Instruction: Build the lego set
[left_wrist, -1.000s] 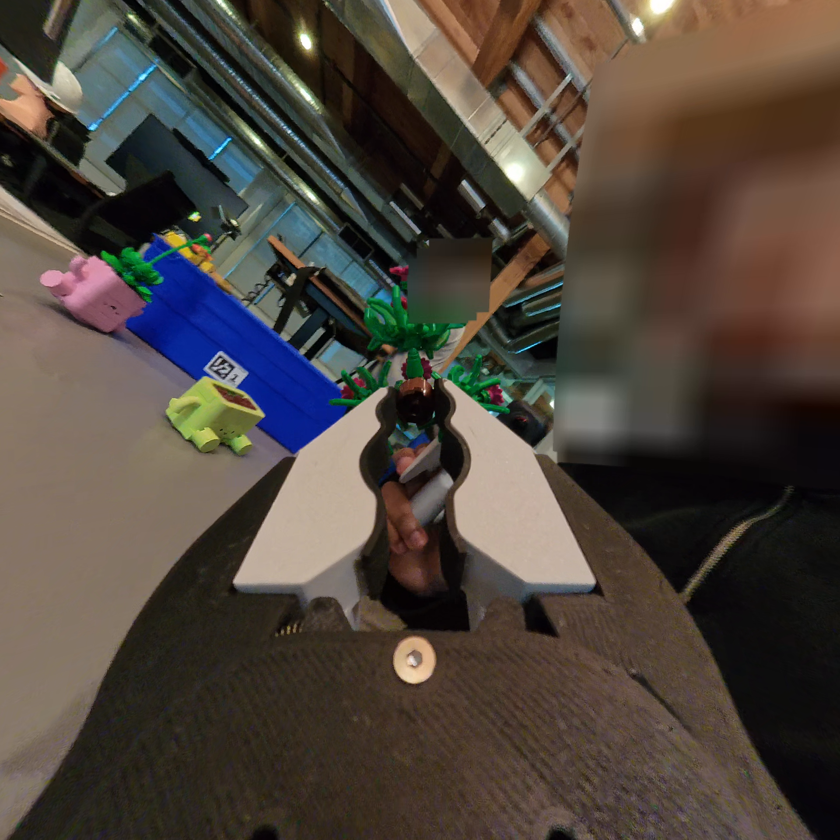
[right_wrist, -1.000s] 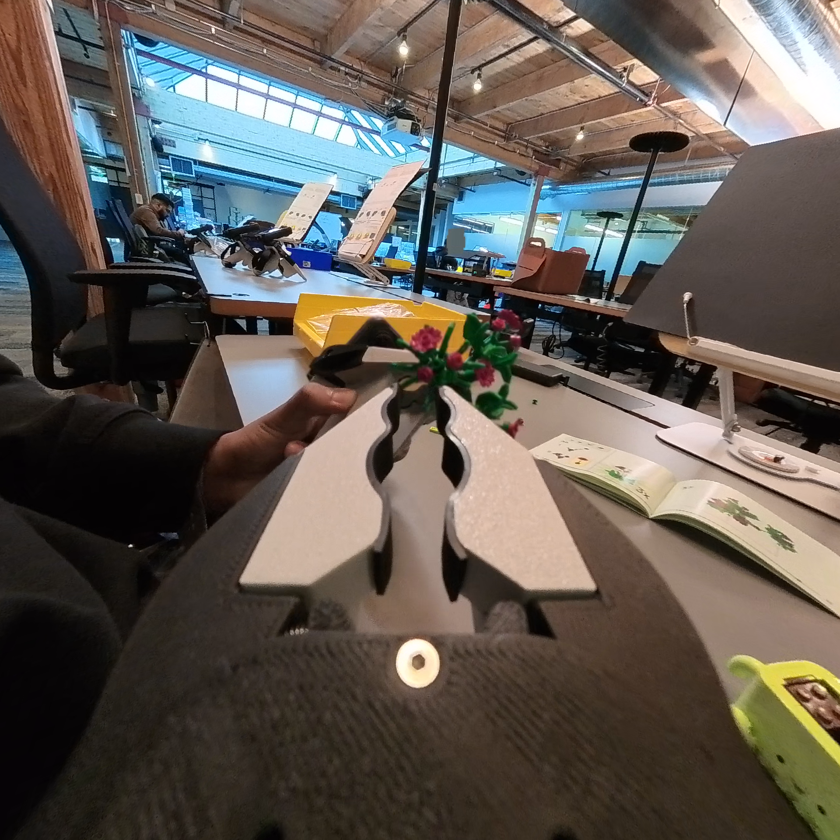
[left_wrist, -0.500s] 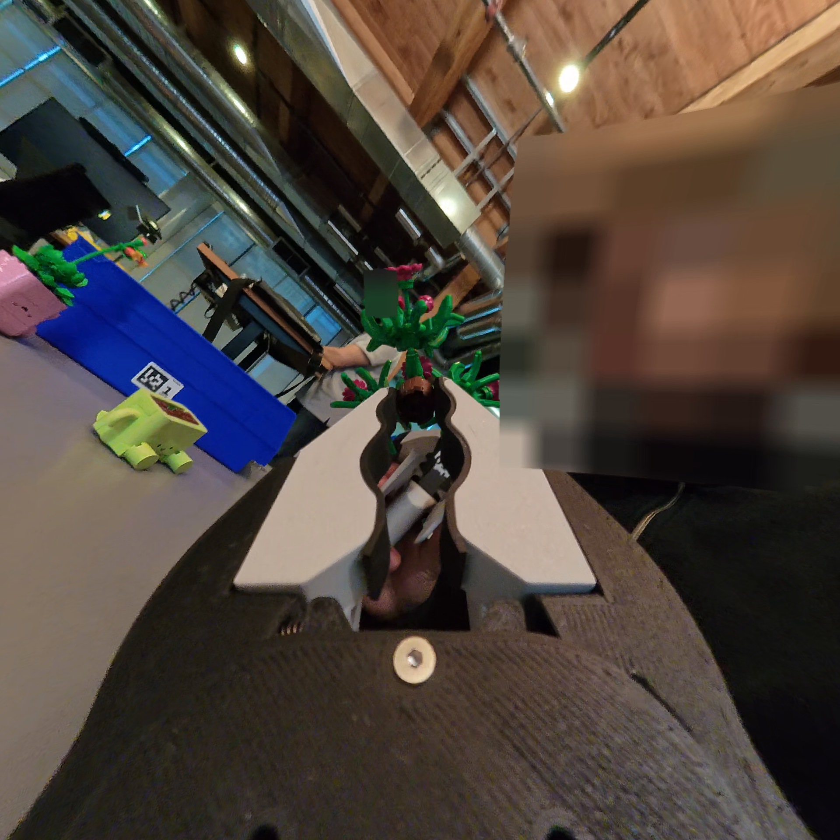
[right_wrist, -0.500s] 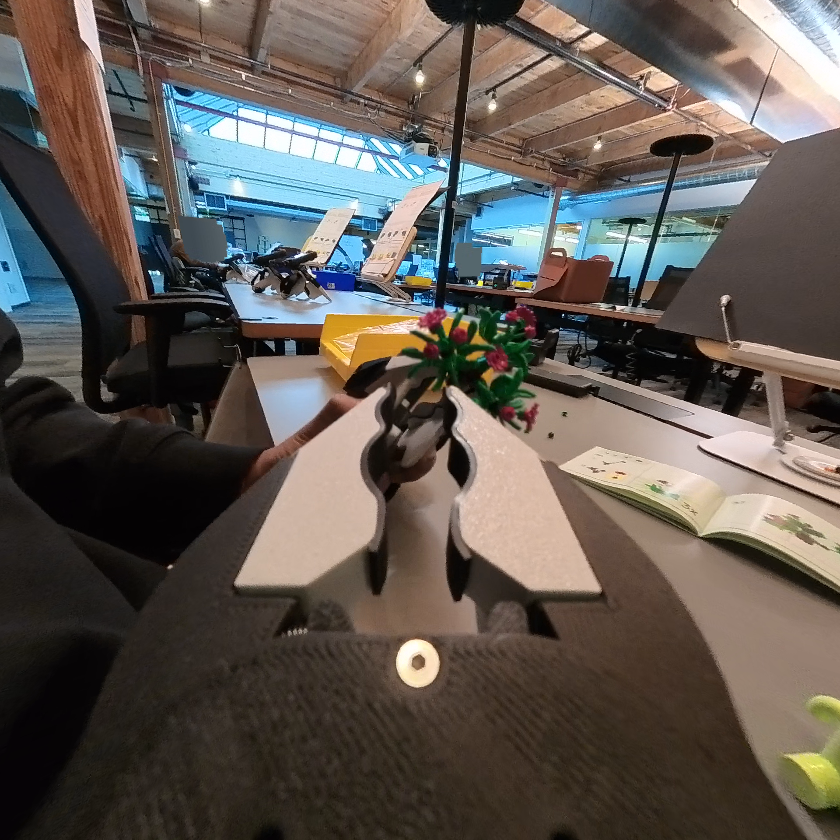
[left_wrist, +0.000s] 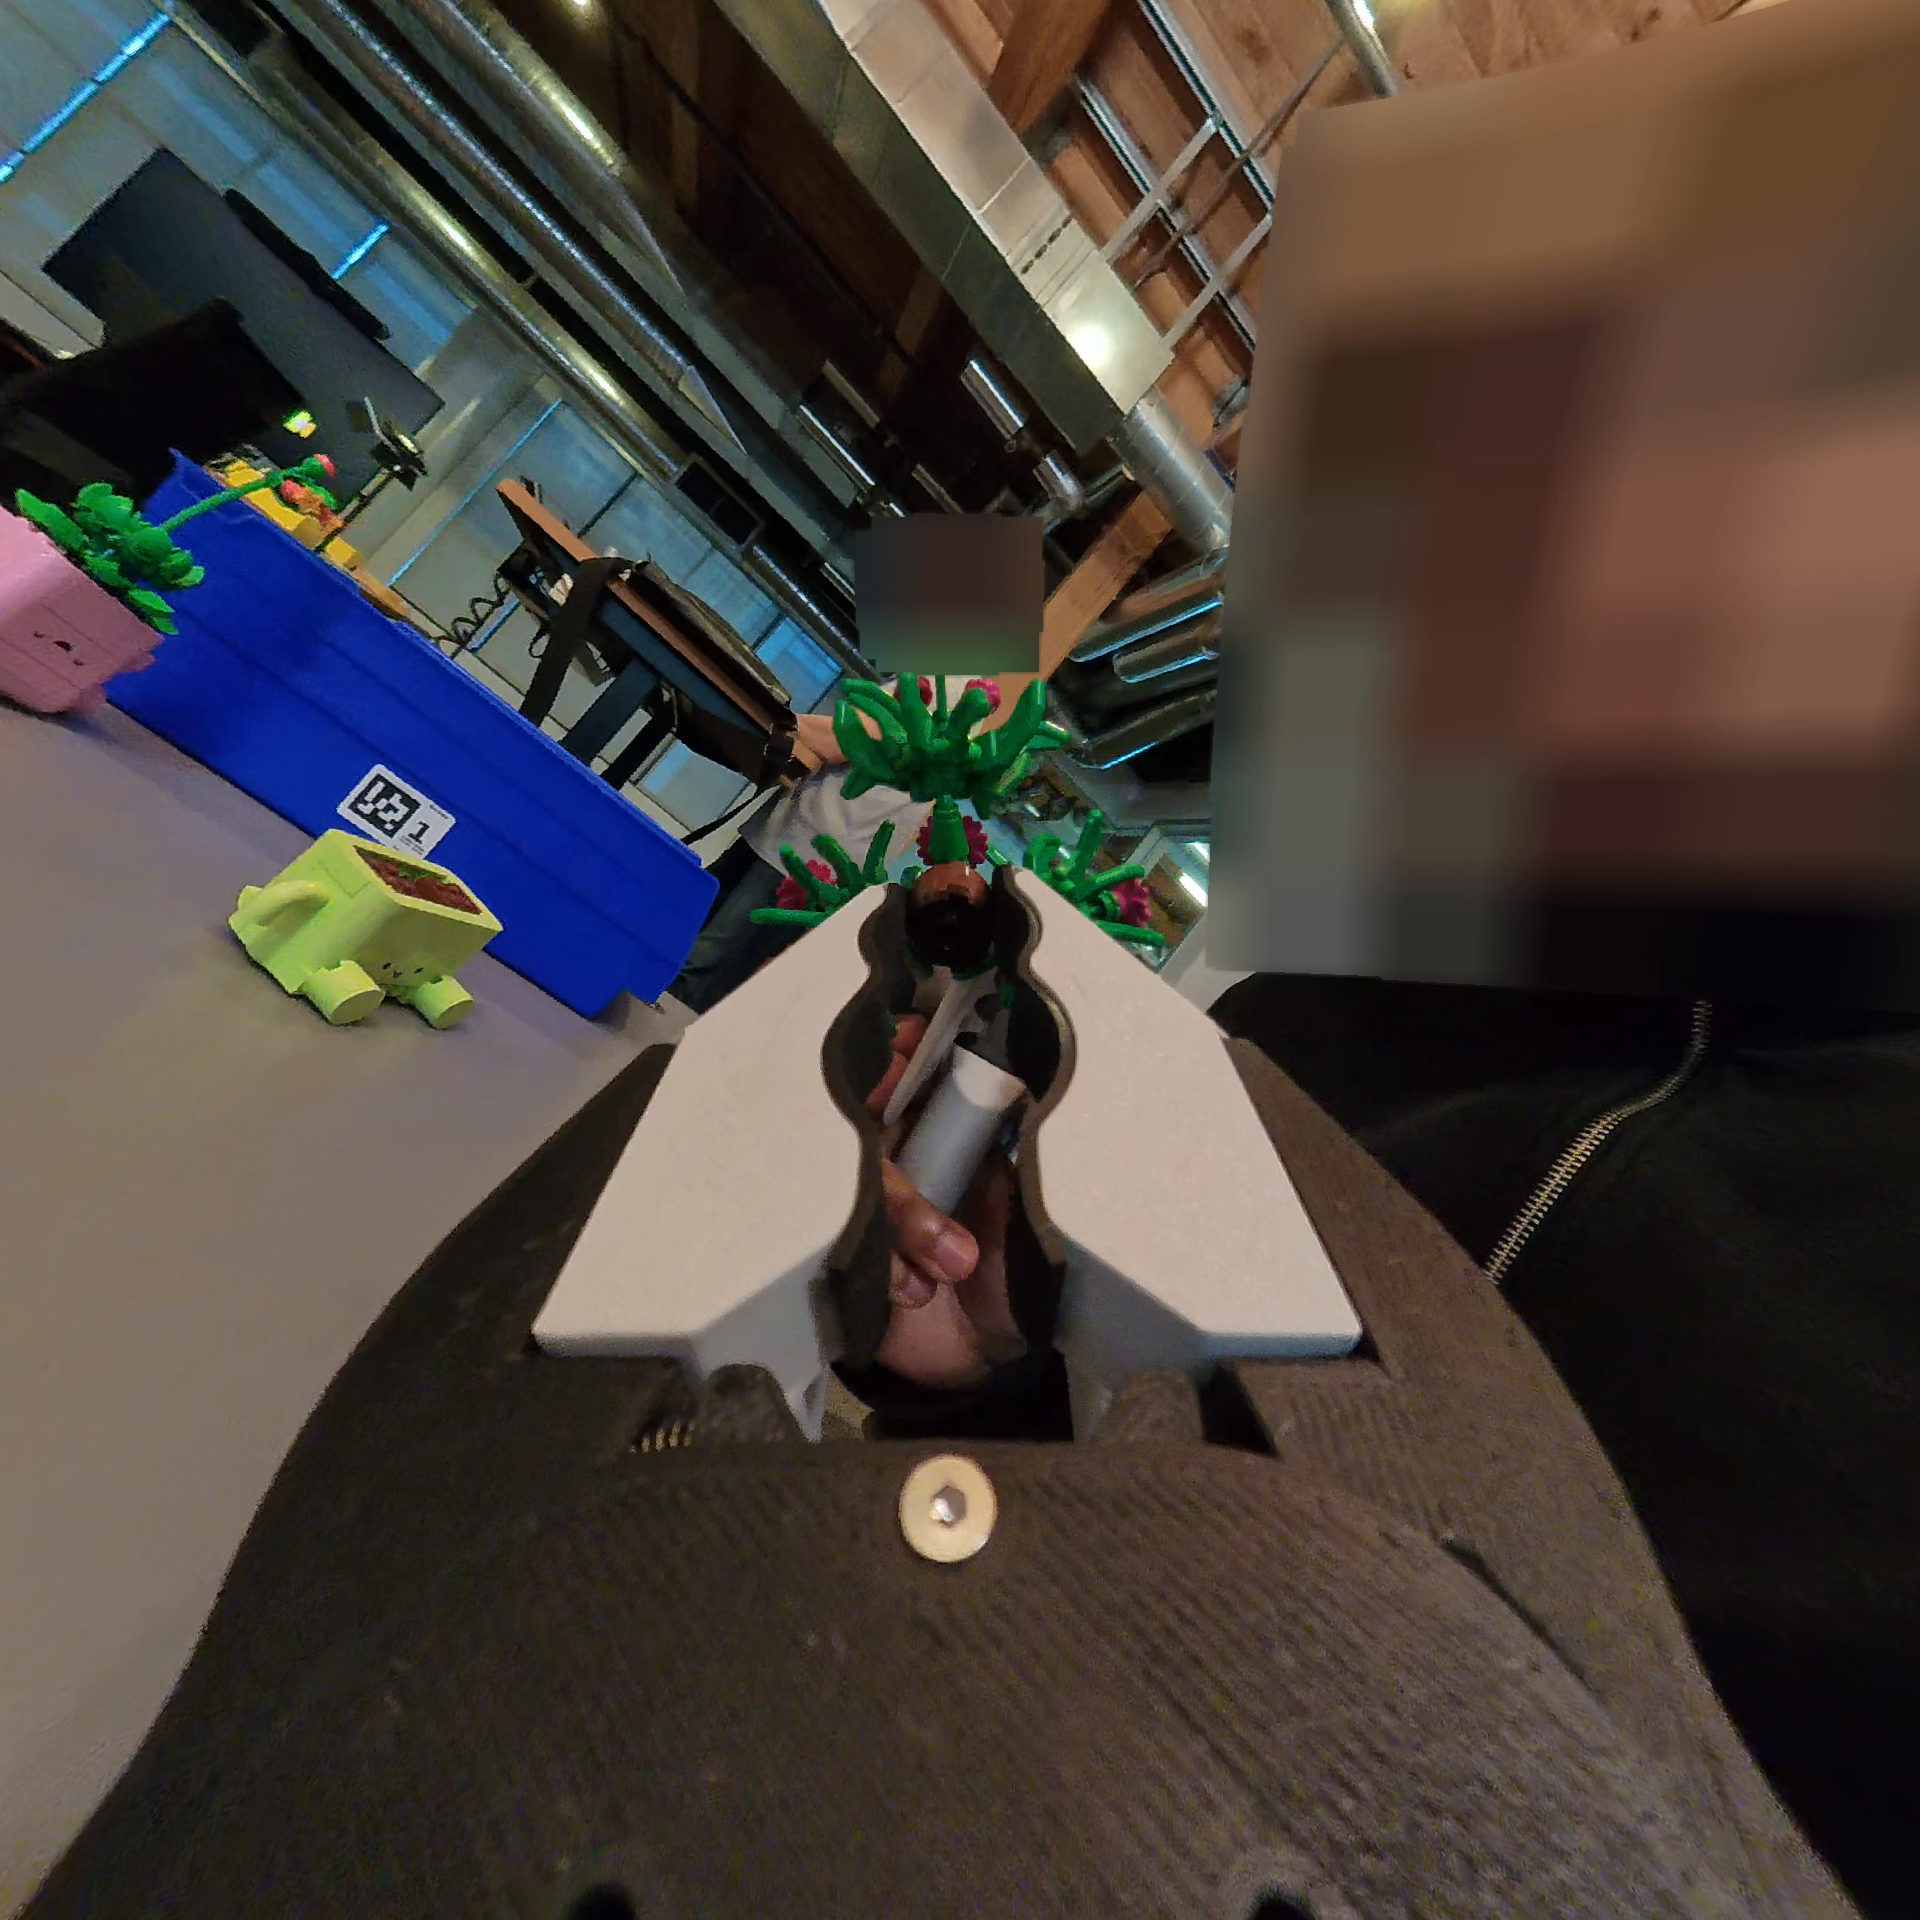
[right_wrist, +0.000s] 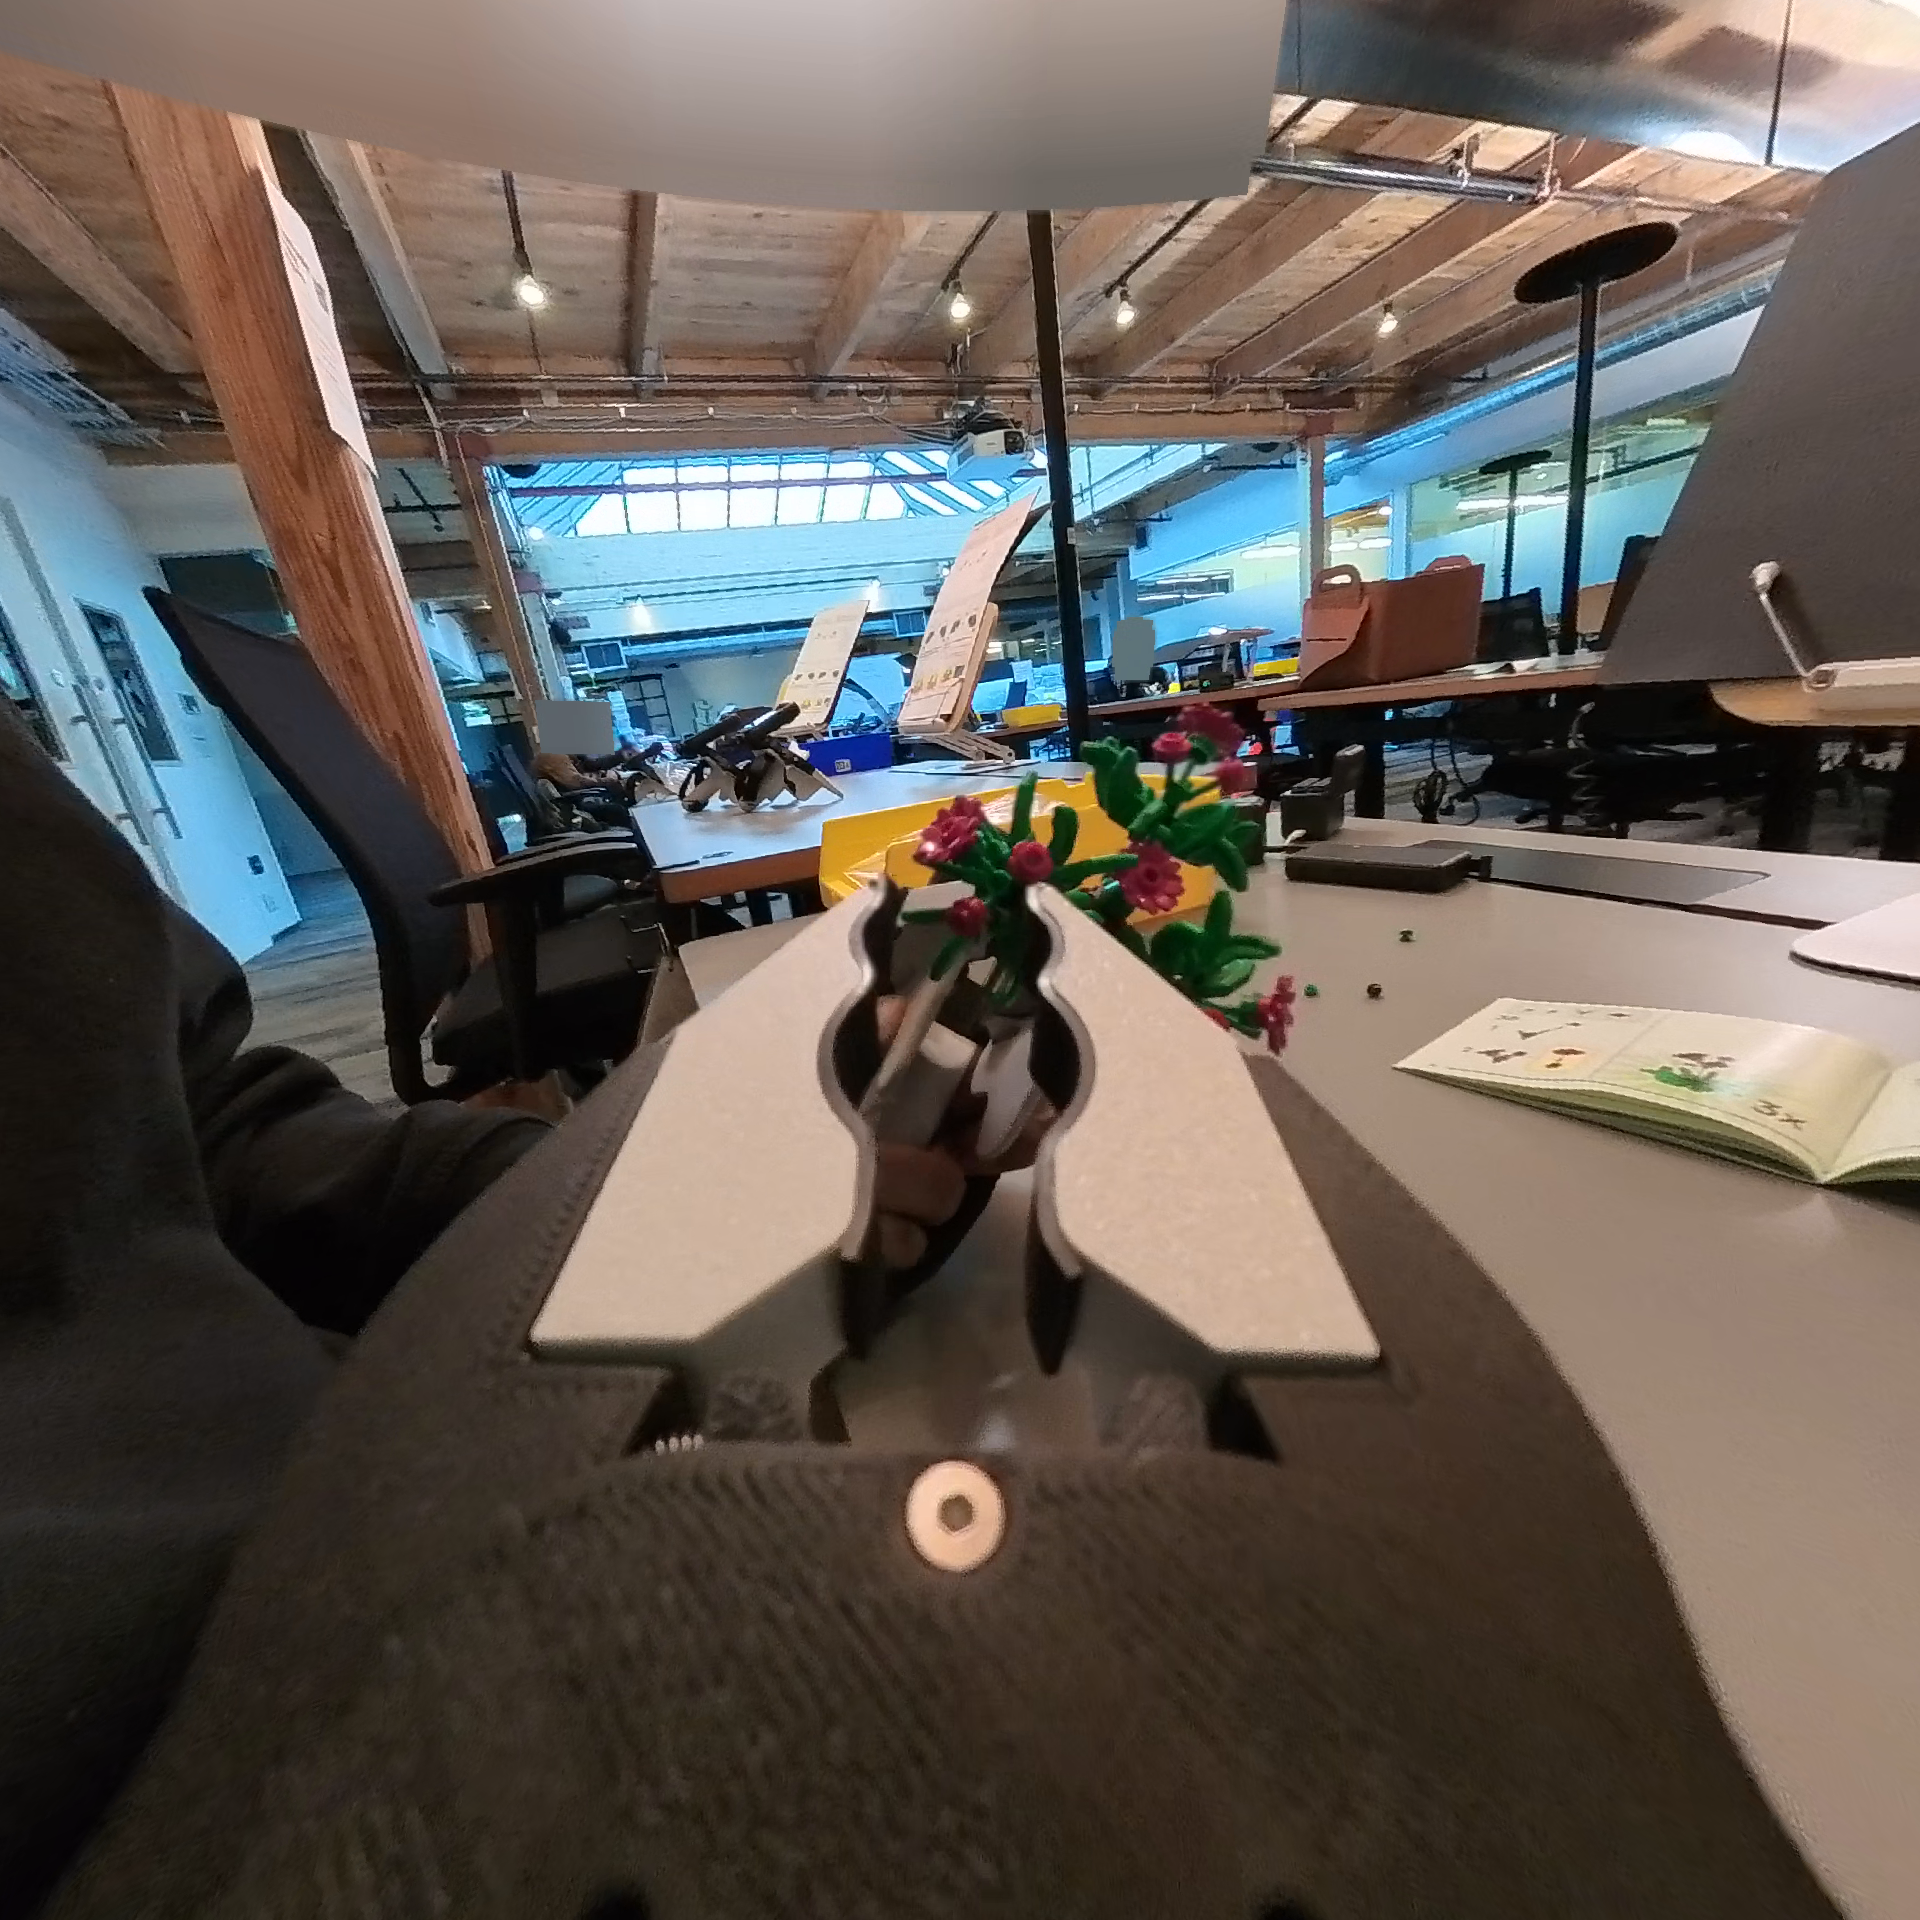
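Observation:
My left gripper (left_wrist: 948, 914) is shut on the brown base (left_wrist: 940, 925) of a green lego plant (left_wrist: 940, 743) with pink flowers and holds it in the air. In the right wrist view the plant (right_wrist: 1174, 831) stands straight ahead. My right gripper (right_wrist: 956, 904) is open, and the plant's nearest stems and flowers lie between its tips. The two grippers face each other closely. A grey finger (left_wrist: 951, 1132) of the right one shows through the left one's gap. A lime green lego pot (left_wrist: 364, 925) lies tipped on the grey table (left_wrist: 156, 1143).
A blue bin (left_wrist: 343, 686) stands behind the lime pot, with a pink pot (left_wrist: 52, 634) holding a green plant beside it. An open instruction booklet (right_wrist: 1683, 1091) lies to the right. A yellow bin (right_wrist: 883, 842) stands behind the plant. Small loose pieces (right_wrist: 1377, 987) lie near it. The tips of both grippers are at nearly the same place.
The right gripper has closed in on the plant, whose flowers now sit between its tips. The left gripper has kept its hold and swung its view a little.

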